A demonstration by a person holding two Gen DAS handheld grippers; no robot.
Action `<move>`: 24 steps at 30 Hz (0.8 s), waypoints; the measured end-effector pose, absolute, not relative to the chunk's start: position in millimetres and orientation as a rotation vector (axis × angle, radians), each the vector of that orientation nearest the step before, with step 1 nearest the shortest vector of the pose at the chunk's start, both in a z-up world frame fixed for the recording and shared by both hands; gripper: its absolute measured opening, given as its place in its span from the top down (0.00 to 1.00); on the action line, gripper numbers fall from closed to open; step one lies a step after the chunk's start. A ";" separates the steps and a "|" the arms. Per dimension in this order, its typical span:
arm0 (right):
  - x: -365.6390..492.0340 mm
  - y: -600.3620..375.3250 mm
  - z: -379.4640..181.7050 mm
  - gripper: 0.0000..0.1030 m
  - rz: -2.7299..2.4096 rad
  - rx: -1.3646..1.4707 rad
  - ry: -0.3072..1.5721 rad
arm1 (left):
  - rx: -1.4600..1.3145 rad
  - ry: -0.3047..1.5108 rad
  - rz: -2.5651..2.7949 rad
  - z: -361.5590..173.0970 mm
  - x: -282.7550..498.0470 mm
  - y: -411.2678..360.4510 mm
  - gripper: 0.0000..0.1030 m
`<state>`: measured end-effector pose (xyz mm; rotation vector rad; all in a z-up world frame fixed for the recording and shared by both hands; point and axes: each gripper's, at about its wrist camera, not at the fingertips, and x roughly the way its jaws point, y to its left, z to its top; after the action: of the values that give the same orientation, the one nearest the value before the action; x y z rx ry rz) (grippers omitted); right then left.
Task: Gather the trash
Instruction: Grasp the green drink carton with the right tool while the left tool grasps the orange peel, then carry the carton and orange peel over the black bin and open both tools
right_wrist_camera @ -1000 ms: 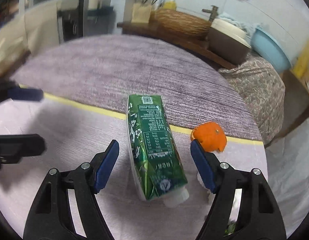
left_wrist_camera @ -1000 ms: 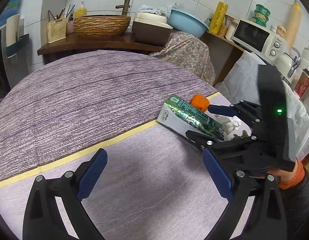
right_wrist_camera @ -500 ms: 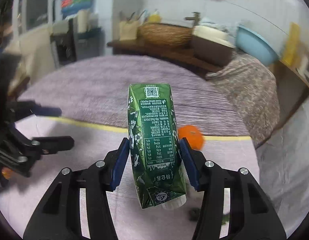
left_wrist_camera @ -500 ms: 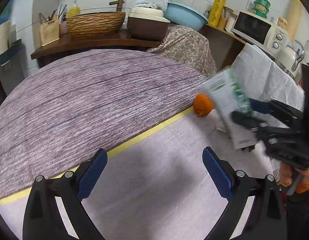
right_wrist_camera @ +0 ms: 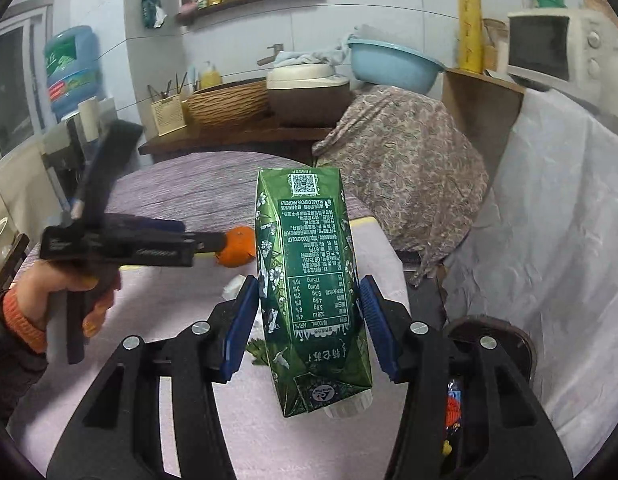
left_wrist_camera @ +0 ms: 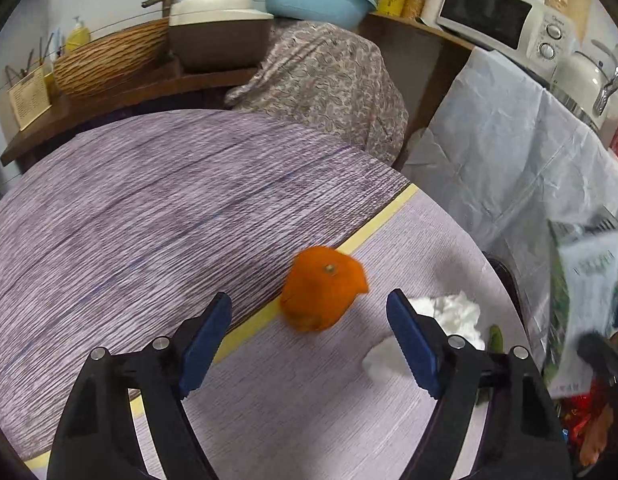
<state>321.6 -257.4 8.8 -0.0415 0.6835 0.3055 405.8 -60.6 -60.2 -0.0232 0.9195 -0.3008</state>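
A kitchen corner with white tiled walls, and in front of it a round bench (left_wrist_camera: 149, 208) covered in a purple-grey woven cloth crossed by a yellow tape line (left_wrist_camera: 373, 228).

In the left wrist view, the left tongs (left_wrist_camera: 309, 344) have blue pads and their jaws are closing, with nothing pressed between them. Just beyond the tips an orange peel (left_wrist_camera: 321, 288) sits on the tape line, domed, with the stem mark on top. To its right, near the bench edge, lies a crumpled white tissue (left_wrist_camera: 453, 316), partly hidden behind the right-hand pad. At the far right edge a blurred carton shows its pale side.

The right wrist view shows what that one does not: the right tongs (right_wrist_camera: 305, 328) are clamped on a green carton (right_wrist_camera: 309, 280), one blue pad pressed to each long side. The carton is lifted off the bench, above its near right edge. It is dark green with white flower drawings, a nutrition table printed upside down, a square code at the far end and a clear cap at the near end. To the left, a hand (right_wrist_camera: 69, 300) with an orange cuff holds the left tongs, which point at the peel. Behind stand a woven basket (right_wrist_camera: 229, 104), a blue basin (right_wrist_camera: 393, 66) and a microwave (right_wrist_camera: 557, 48).
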 end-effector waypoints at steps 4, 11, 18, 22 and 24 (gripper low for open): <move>313.2 -272.3 5.4 0.49 0.296 -0.015 0.679 | 0.013 0.951 -0.266 -71.7 418.4 -76.4 0.26; 300.7 -291.7 -0.9 0.49 0.258 0.040 0.670 | 0.046 0.969 -0.245 -86.1 420.7 -81.8 0.66; 290.2 -309.5 -6.1 0.49 0.240 0.124 0.645 | -0.067 0.938 -0.252 -76.5 409.8 -60.4 0.79; 279.4 -322.8 -7.2 0.49 0.213 0.173 0.619 | -0.106 0.866 -0.275 -56.2 384.4 -48.8 0.80; 270.7 -333.8 -7.8 0.49 0.188 0.205 0.597 | -0.114 0.826 -0.301 -45.5 367.3 -48.8 0.80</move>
<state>270.7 -333.8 -7.8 0.2049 0.5968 0.1876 367.3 -48.8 -45.5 -0.1141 0.8260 -0.3006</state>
